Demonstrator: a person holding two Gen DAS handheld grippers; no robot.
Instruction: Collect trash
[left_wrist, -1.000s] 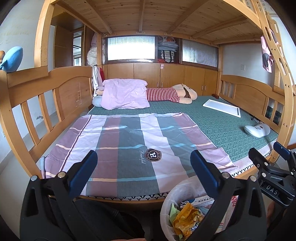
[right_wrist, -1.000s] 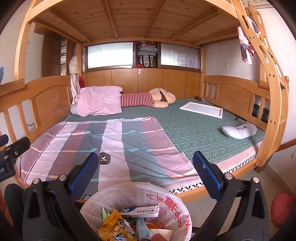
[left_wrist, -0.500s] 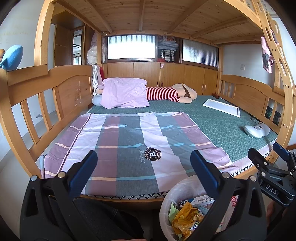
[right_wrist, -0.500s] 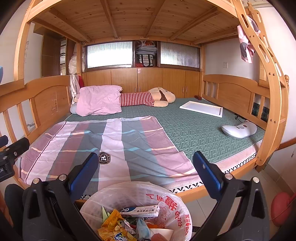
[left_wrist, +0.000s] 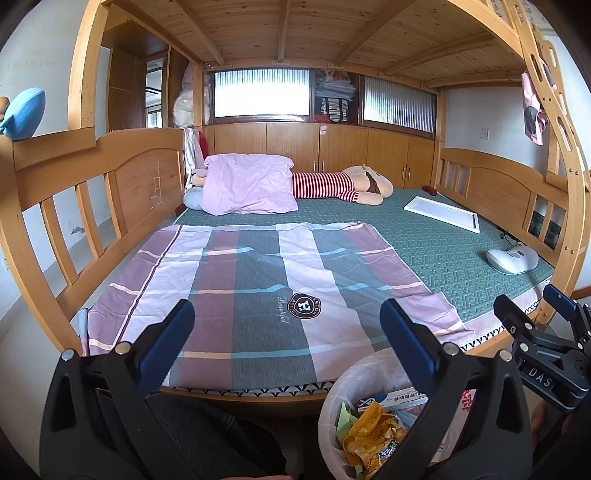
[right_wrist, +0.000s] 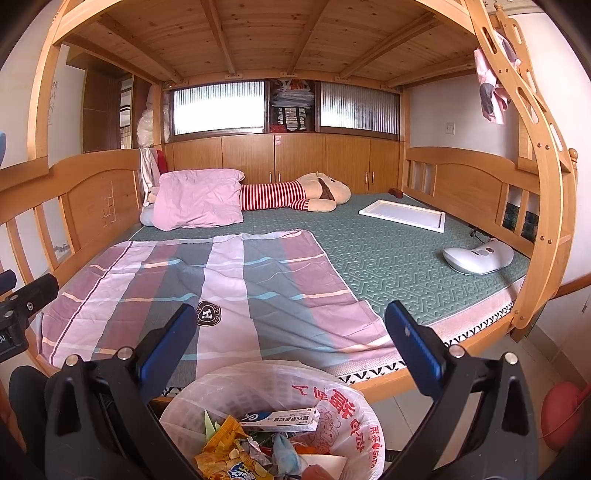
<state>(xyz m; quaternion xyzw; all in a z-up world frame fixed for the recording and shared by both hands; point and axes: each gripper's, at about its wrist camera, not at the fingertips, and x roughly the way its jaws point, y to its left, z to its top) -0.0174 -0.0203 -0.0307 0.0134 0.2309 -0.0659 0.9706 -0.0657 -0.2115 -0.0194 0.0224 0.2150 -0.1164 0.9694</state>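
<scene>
A bin lined with a white plastic bag (right_wrist: 332, 402) stands on the floor at the foot of the bed, also at the bottom right of the left wrist view as the bag-lined bin (left_wrist: 354, 380). Inside lie a yellow snack wrapper (right_wrist: 225, 454), a toothpaste box (right_wrist: 280, 421) and other scraps. My right gripper (right_wrist: 290, 326) hangs open just above the bin, nothing between its blue pads. My left gripper (left_wrist: 286, 328) is open and empty too, left of the bin over the bed's edge. The right gripper's body (left_wrist: 539, 350) shows at the left view's right edge.
A wooden bunk bed (right_wrist: 461, 192) holds a striped sheet (right_wrist: 207, 288), a pink pillow (right_wrist: 195, 199), a striped plush toy (right_wrist: 295, 192), a white tray (right_wrist: 402, 214) and a white device (right_wrist: 476, 256). A red object (right_wrist: 561, 413) sits on the floor at right. A person's dark-trousered leg (left_wrist: 207, 435) is below.
</scene>
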